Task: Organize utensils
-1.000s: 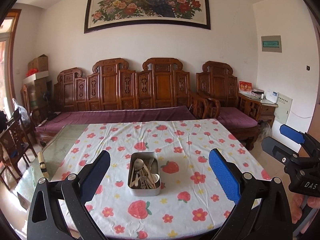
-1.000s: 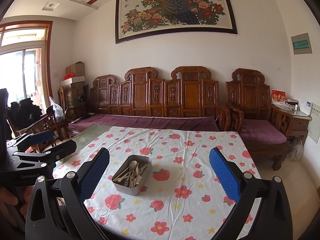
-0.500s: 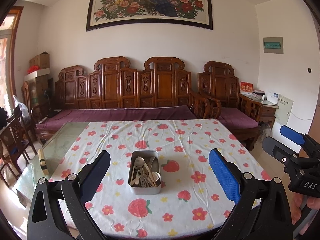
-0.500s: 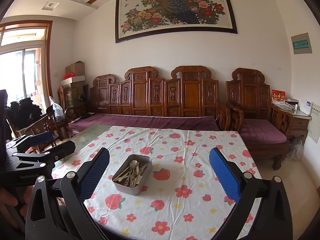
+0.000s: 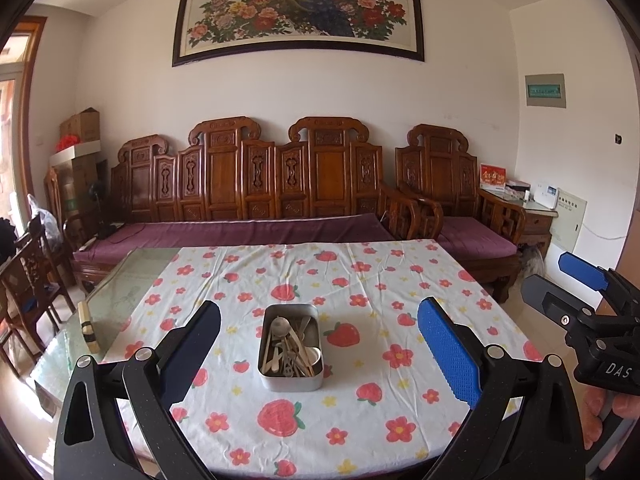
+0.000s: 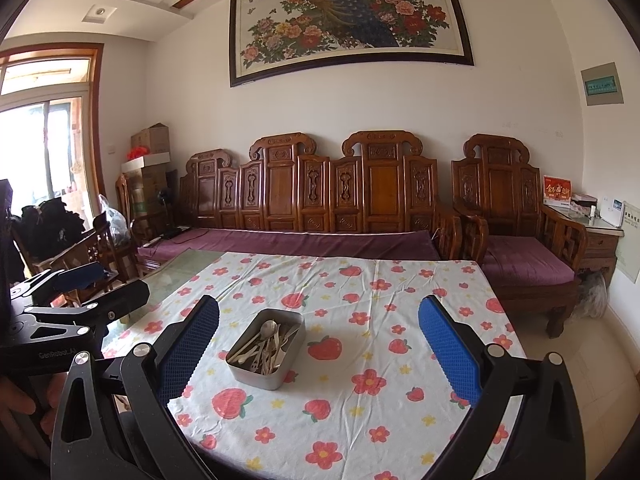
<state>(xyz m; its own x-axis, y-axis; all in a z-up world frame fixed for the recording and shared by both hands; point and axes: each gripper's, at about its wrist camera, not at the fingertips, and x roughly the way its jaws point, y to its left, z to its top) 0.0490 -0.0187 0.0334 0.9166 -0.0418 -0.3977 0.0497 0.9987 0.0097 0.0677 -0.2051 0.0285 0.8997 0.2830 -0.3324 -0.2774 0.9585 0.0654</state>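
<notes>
A rectangular metal tin [image 5: 291, 347] sits in the middle of the table; it also shows in the right wrist view [image 6: 266, 348]. It holds several mixed utensils [image 5: 289, 346], among them a metal spoon [image 6: 269, 328] and pale wooden pieces. My left gripper [image 5: 319, 354] is open and empty, held back from the tin above the table's near edge. My right gripper [image 6: 319, 354] is open and empty, also held back from the tin, to its right. Each gripper shows in the other's view: the right one [image 5: 560, 288] at right, the left one [image 6: 100, 286] at left.
The table has a white cloth with strawberries and flowers [image 5: 360, 280] and bare glass at the left [image 5: 116, 296], where a small wooden block [image 5: 87, 326] lies. A carved wooden sofa [image 5: 256, 200] stands behind, chairs [image 5: 28, 280] at the left, a side table [image 5: 524, 208] at the right.
The left wrist view has drifted slightly, so the tin sits a little lower and nearer the centre. Both grippers stay open and nothing on the table has moved.
</notes>
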